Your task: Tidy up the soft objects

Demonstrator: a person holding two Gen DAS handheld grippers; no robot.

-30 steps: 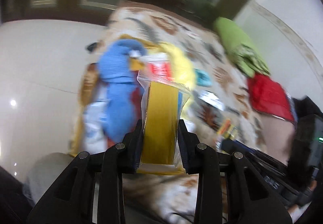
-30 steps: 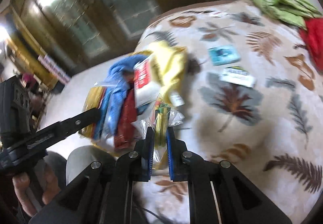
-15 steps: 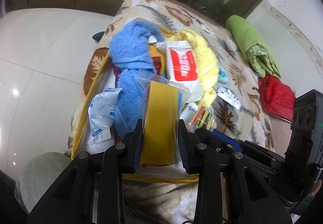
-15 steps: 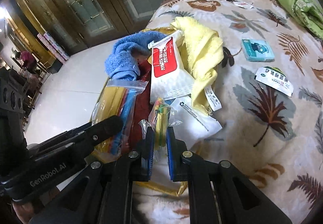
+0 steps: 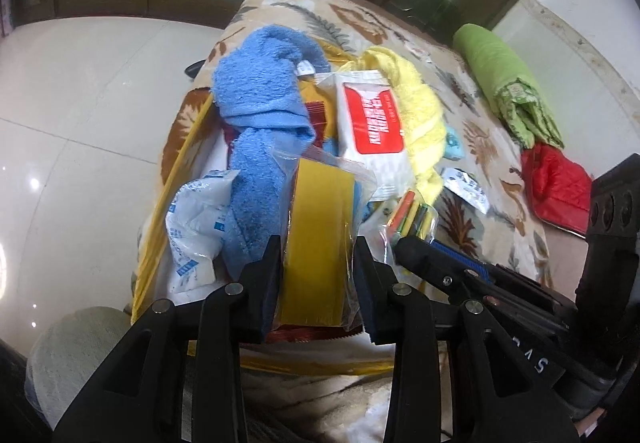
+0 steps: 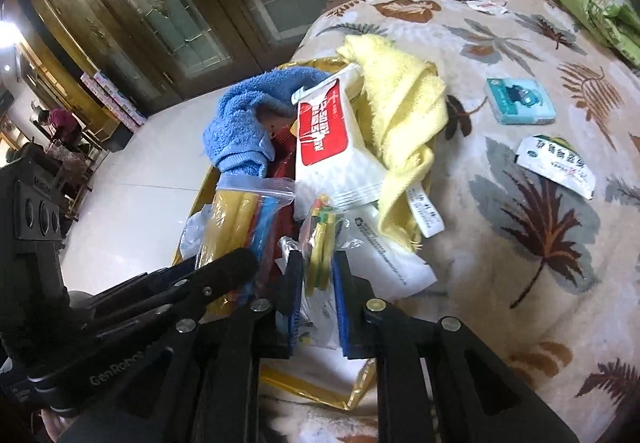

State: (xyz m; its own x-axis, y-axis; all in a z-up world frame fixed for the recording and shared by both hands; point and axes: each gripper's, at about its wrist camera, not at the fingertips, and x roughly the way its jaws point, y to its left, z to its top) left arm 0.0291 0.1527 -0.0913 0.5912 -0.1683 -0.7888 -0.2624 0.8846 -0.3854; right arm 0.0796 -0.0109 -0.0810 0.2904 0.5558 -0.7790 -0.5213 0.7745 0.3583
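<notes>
Nearest up, the left gripper (image 5: pixel 318 263) is clamped on a zip bag (image 5: pixel 320 227) of yellow cloth, held upright just over the gold tray (image 6: pixel 352 395). Right beside it, the right gripper (image 6: pixel 316 283) is pinching a small bag (image 6: pixel 320 239) with green and yellow bits inside, also above the tray's near end. Both are full, nothing loose.

Tray's already stuffed: white pouch (image 5: pixel 196 219) on the left, blue towel (image 5: pixel 260 123) bunched in the middle, a red-and-white pack (image 5: pixel 372 123) leaning on it, and a yellow towel (image 6: pixel 400 103) flopping over the far rim onto the bed (image 6: pixel 520 283).

My guess is the step is slotting both bags into the tray. I'd lower the yellow one into the gap next to the blue towel and keep it on edge so it files in, not lying flat on top. Same for the small bag, tuck it in front of the pack. Let go only once each bag is wedged, since slick plastic probably slides.

Further out on the bed: a teal packet (image 6: pixel 520 101), a white sachet (image 6: pixel 556 163), then a green bundle (image 5: pixel 508 83) and red cushion (image 5: pixel 556 187).
</notes>
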